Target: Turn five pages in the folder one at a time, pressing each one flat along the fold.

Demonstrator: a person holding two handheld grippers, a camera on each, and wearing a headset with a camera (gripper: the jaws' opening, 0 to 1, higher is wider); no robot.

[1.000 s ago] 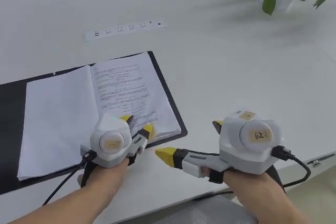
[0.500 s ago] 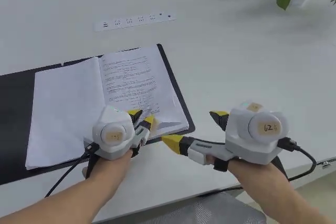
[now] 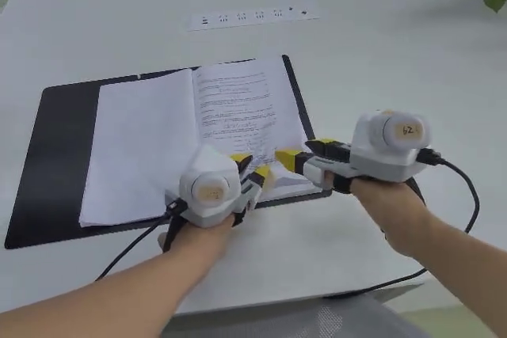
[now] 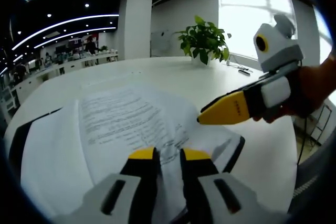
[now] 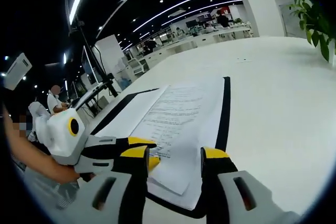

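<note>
right tongs (image 5: 176,153) apart at the printed page (image 5: 178,111)'s near free corner; left tongs (image 4: 169,155) barely apart over its bottom edge.

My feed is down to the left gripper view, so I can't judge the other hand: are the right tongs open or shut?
Observer: Open. The right gripper view shows the right tongs with jaws apart, over the near corner of the printed page, with nothing pinched between them.
Operator: Is anything lying beyond the folder?
Observer: Yes. In the head view a white power strip lies on the table past the folder's far edge, apart from it.
</note>
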